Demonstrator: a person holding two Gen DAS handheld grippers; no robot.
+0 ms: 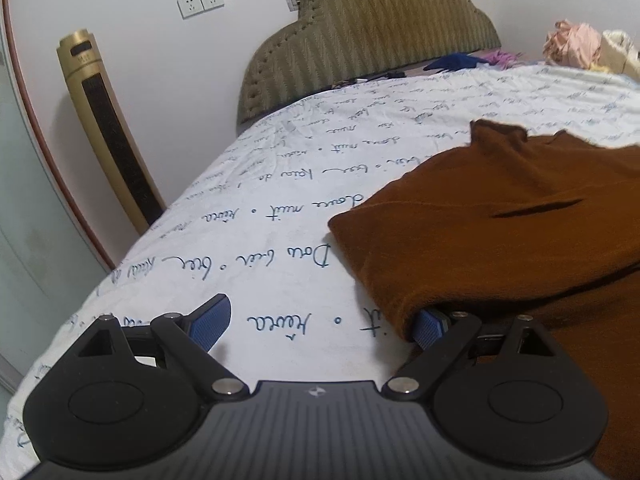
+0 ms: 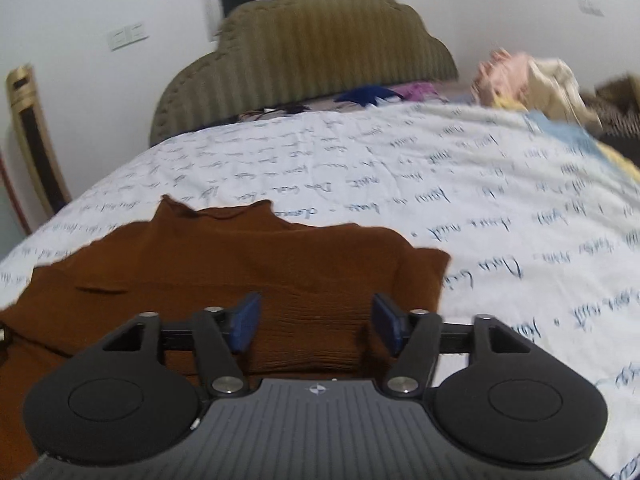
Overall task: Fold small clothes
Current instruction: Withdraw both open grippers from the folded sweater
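Observation:
A brown knit garment (image 1: pixel 500 232) lies partly folded on a white bedsheet (image 1: pixel 280 184) printed with blue handwriting. My left gripper (image 1: pixel 320 324) is open at the garment's left edge; its right finger is tucked under the fabric's edge, its left finger (image 1: pixel 212 320) rests over bare sheet. In the right wrist view the same garment (image 2: pixel 240 264) lies with its collar pointing away. My right gripper (image 2: pixel 316 320) is open just above the garment's near ribbed hem, with a blue pad (image 2: pixel 246 320) on either side of the fabric.
An olive padded headboard (image 1: pixel 360 40) stands at the bed's far end. A gold tower fan (image 1: pixel 108 128) stands by the wall on the left. A heap of pink and cream clothes (image 2: pixel 528 80) lies at the far right. Dark blue and purple clothes (image 2: pixel 376 94) lie by the headboard.

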